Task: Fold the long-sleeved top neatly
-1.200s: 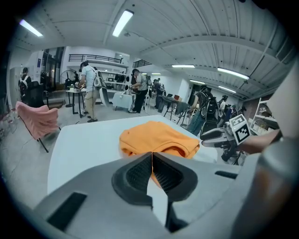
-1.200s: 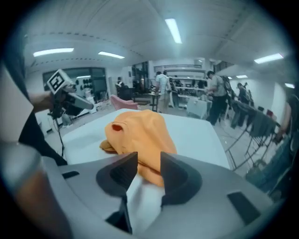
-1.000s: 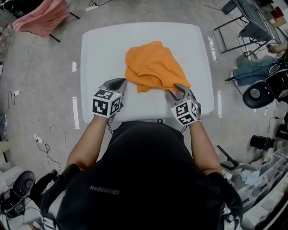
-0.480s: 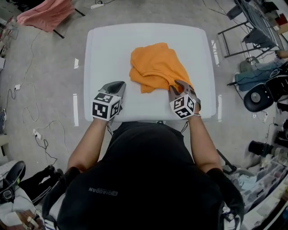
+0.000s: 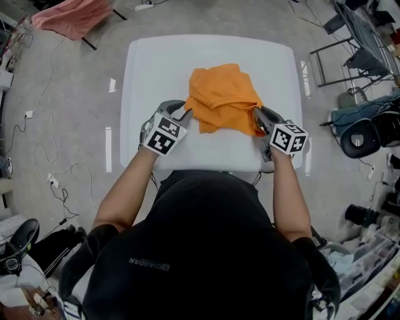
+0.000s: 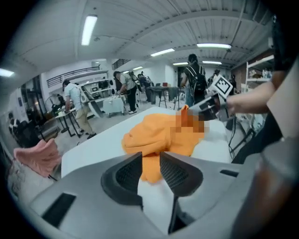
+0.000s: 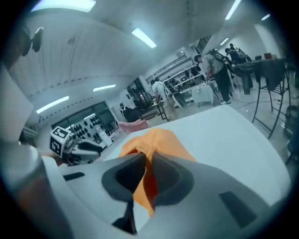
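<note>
The orange long-sleeved top point(image 5: 222, 94) lies bunched in the middle of the white table point(image 5: 206, 56). My right gripper point(image 5: 255, 113) is at the top's near right edge. Its jaws have just been closing, and in the right gripper view a fold of the orange top point(image 7: 159, 137) is pinched between them at the right gripper point(image 7: 148, 158). My left gripper point(image 5: 185, 114) sits at the top's near left corner. Its jaws have just been opening. The left gripper point(image 6: 151, 156) shows a narrow gap, and the top's near tip point(image 6: 150, 173) lies on the table in line with that gap, unpinched.
A pink cloth point(image 5: 72, 14) lies on the floor at the far left, with cables point(image 5: 44, 156) along the left side. A metal rack point(image 5: 350, 37), a blue garment point(image 5: 353, 106) and a black stool point(image 5: 357, 134) stand to the right. Several people stand far behind the table point(image 6: 126, 91).
Both grippers moved in to the top's near edge. The right one rolled, shifted right and closed on a fold. The left one rolled and its jaws parted.
</note>
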{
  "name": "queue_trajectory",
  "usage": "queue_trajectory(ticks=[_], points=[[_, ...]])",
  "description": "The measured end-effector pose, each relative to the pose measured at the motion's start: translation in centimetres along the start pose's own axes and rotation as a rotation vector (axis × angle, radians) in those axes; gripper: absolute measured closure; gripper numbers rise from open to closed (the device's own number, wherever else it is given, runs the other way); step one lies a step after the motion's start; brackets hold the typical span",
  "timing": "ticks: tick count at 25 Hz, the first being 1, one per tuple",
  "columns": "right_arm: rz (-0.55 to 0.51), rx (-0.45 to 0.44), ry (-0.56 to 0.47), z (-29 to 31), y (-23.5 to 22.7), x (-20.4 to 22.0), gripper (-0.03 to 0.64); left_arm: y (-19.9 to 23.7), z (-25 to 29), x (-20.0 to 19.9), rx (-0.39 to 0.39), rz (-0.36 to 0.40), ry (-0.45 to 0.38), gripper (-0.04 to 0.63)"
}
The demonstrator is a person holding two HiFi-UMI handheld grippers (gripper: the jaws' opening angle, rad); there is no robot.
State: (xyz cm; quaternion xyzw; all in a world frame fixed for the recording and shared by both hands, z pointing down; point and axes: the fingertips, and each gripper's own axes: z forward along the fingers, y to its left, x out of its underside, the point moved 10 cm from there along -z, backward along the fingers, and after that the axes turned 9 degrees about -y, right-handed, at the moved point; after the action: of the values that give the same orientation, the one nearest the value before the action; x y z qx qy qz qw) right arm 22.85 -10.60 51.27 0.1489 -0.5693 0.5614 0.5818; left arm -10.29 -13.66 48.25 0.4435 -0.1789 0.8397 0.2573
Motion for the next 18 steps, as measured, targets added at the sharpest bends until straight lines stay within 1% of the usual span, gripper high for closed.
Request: queue_trajectory(ticks=[1, 4, 8, 10, 12, 14, 18], points=[[0.017, 0.0, -0.004, 0.1, 0.0, -0.2, 0.562, -0.1, 0.9, -0.1, 0.02, 0.051, 0.023, 0.483], [0.026, 0.019, -0.011, 0.5, -0.4, -1.1, 0.561, -0.6, 3.3, -0.7, 0.064, 0.201, 0.072, 0.459], [0.026, 0.021, -0.013, 1.4, -0.5, -2.4, 0.561, -1.2, 5.8, -1.3, 0.093, 0.399, 0.118, 0.436], [0.013, 0.01, -0.006, 1.9, -0.5, -2.8, 0.561, -1.6, 7.1, -1.5, 0.106, 0.504, 0.142, 0.425], [-0.011, 0.002, 0.004, 2.2, -0.6, -3.3, 0.561, -1.9, 8.2, -1.7, 0.112, 0.594, 0.167, 0.413], [-0.038, -0.005, 0.019, 2.3, -0.5, -3.5, 0.56, -2.1, 9.0, -1.9, 0.122, 0.644, 0.188, 0.413], [-0.079, -0.027, 0.053, 2.5, -0.2, -3.6, 0.557, -1.7, 9.8, -2.4, 0.165, 0.671, 0.201, 0.413]])
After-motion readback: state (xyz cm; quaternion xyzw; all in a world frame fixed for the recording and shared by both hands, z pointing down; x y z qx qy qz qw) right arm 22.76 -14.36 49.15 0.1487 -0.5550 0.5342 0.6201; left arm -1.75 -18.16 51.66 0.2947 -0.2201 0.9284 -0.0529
